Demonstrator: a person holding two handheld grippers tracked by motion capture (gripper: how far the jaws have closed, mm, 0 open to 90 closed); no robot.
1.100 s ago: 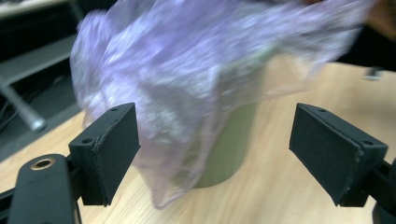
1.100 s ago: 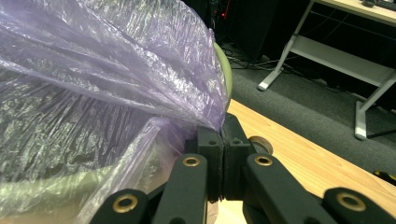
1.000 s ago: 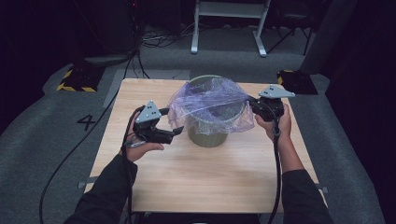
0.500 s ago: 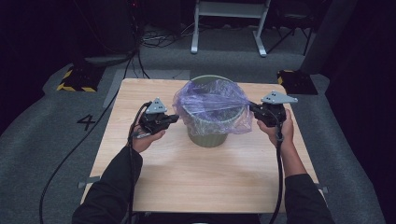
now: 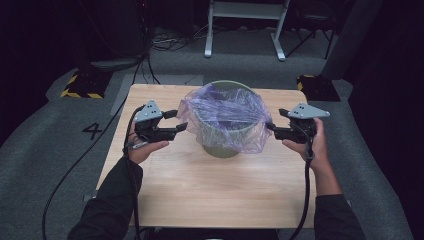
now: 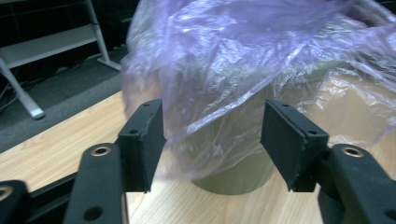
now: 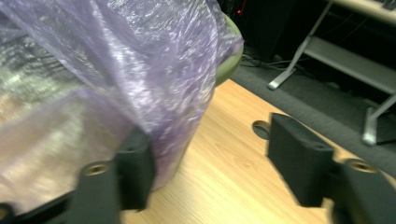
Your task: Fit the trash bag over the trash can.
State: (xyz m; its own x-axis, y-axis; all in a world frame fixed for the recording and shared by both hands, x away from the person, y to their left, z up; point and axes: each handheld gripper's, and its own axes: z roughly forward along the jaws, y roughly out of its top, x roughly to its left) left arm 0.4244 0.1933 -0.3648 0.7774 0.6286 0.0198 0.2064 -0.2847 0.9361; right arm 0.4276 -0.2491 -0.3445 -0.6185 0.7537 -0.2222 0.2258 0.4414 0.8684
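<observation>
A pale green bin (image 5: 225,142) stands mid-table with a thin purple plastic bag (image 5: 225,112) draped over its rim and down its sides. My left gripper (image 5: 177,120) sits just left of the bag; its jaws have just been opening and stand apart. In the left gripper view (image 6: 212,126) the bag (image 6: 233,60) hangs beyond the pads, unpressed. My right gripper (image 5: 274,119) is at the bag's right edge, and its jaws have also just been opening. In the right gripper view (image 7: 210,158) the bag (image 7: 116,70) spills loosely past one finger (image 7: 135,168).
The wooden table (image 5: 210,195) has bare board in front of the bin and a small round hole (image 7: 262,129) near its far right. On the floor behind are a metal stand (image 5: 245,25) and two yellow-black striped blocks (image 5: 80,85) (image 5: 315,86).
The left gripper went to the bag's left edge, shut, then opened and drew back left. The right gripper let go of the bag's right edge and backed off. The bag now sits lower around the bin.
</observation>
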